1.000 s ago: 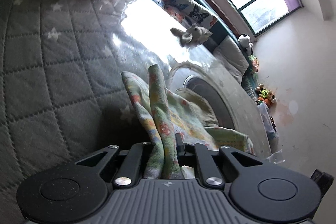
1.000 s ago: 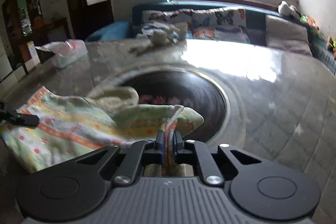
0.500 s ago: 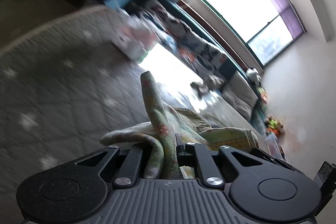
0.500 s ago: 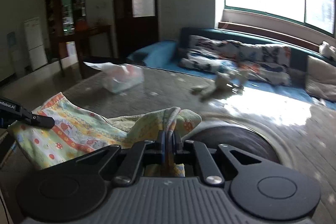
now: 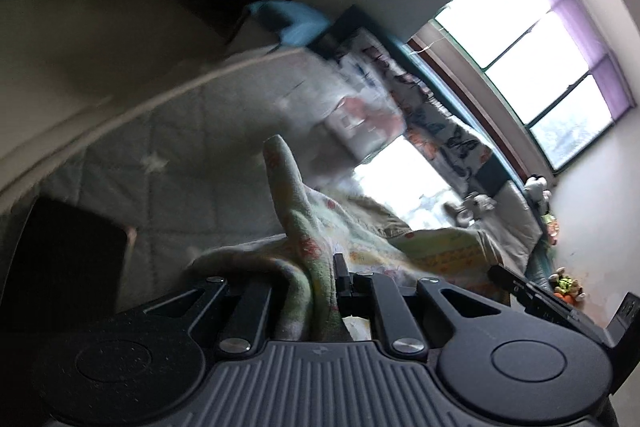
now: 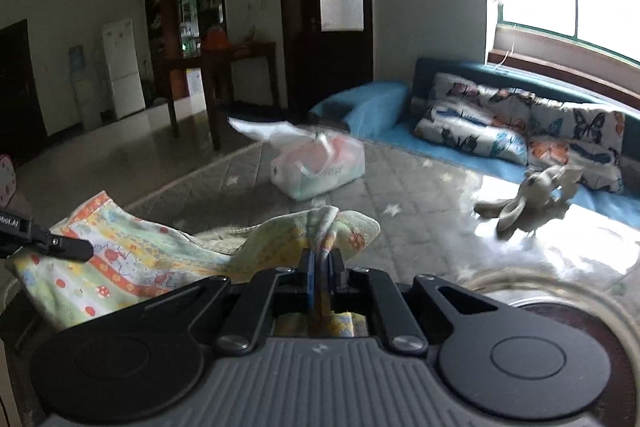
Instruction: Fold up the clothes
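A patterned cloth [image 6: 120, 267] hangs stretched between two grippers above a quilted table [image 6: 420, 227]. The right gripper [image 6: 320, 263] is clamped on one bunched corner; the left gripper [image 5: 312, 279] pinches another fold. A plastic bag [image 6: 320, 167] and a stuffed rabbit [image 6: 528, 203] lie toward the table's far edge.
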